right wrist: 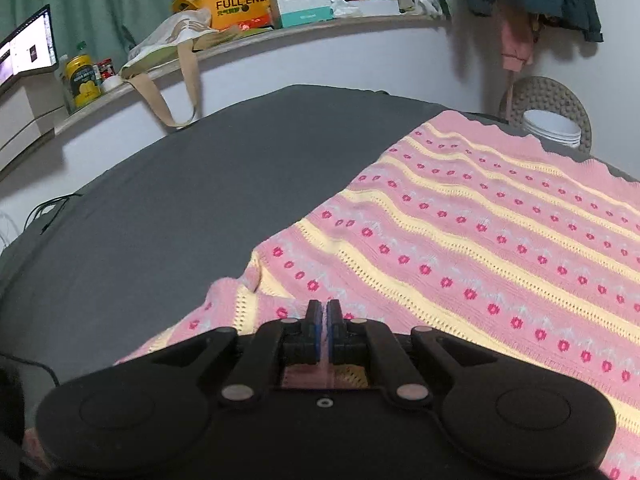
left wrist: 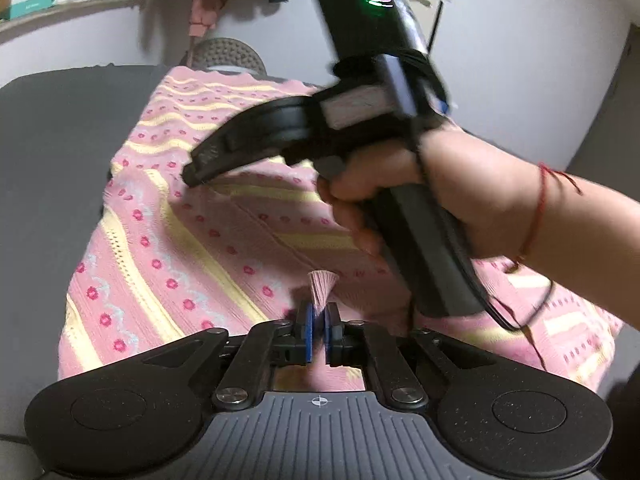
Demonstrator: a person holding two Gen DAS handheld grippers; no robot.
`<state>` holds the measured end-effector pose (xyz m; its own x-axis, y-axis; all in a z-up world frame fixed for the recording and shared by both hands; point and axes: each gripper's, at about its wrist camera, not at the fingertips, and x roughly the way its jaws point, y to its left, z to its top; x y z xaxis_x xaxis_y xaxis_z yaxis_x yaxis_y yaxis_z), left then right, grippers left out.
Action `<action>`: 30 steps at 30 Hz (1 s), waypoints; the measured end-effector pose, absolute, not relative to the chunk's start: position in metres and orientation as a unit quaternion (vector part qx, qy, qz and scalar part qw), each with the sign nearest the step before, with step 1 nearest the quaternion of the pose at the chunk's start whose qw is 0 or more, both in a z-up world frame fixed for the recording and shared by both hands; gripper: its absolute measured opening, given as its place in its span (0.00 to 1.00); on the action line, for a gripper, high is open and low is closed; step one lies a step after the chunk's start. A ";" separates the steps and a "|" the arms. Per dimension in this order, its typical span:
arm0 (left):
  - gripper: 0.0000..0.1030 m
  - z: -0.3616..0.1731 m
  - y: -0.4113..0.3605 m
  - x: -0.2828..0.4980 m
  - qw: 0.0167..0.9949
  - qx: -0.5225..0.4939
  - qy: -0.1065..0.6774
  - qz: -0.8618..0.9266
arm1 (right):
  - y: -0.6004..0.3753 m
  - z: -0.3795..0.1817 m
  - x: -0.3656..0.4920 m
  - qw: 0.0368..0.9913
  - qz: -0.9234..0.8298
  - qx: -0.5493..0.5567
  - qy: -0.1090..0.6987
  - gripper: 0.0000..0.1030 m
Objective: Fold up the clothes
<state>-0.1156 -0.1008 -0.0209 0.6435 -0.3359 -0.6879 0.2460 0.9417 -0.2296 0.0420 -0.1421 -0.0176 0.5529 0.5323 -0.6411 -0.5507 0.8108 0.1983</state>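
Observation:
A pink knit garment point(left wrist: 180, 248) with yellow stripes and small red flowers lies spread over a dark grey bed surface point(left wrist: 52, 140). My left gripper point(left wrist: 319, 320) is shut on a bunched pink tuft of it near the garment's front edge. A hand point(left wrist: 460, 200) holds my right gripper point(left wrist: 190, 174), whose tips press down on the knit further back and to the left. In the right wrist view the right gripper point(right wrist: 324, 316) is shut near the garment's point(right wrist: 480, 240) left edge, with a thin strip of pink between its pads.
The grey surface point(right wrist: 200, 180) stretches bare to the left of the garment. A cluttered shelf point(right wrist: 240, 8) with boxes and a tote bag point(right wrist: 168, 48) runs along the back wall. A stool with white bowls point(right wrist: 552, 124) stands behind the far corner. Clothes point(right wrist: 520, 40) hang above it.

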 end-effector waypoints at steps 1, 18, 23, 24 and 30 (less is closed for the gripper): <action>0.11 -0.018 -0.101 -0.119 0.901 -0.060 0.398 -0.163 | -0.143 -0.015 0.042 0.882 0.307 -0.007 0.358 0.11; 0.78 0.024 -0.028 -0.158 0.900 -0.012 0.423 -0.104 | -0.228 -0.006 -0.061 0.853 0.258 0.131 0.435 0.39; 0.78 0.027 -0.038 -0.149 0.883 0.092 0.446 -0.111 | -0.221 -0.013 -0.061 0.846 0.282 0.120 0.437 0.13; 0.78 0.026 -0.042 -0.151 0.876 0.133 0.452 -0.106 | -0.221 -0.015 -0.062 0.844 0.286 0.120 0.437 0.09; 0.78 0.012 -0.054 -0.151 0.837 0.257 0.476 -0.088 | -0.224 -0.013 -0.062 0.850 0.297 0.115 0.420 0.05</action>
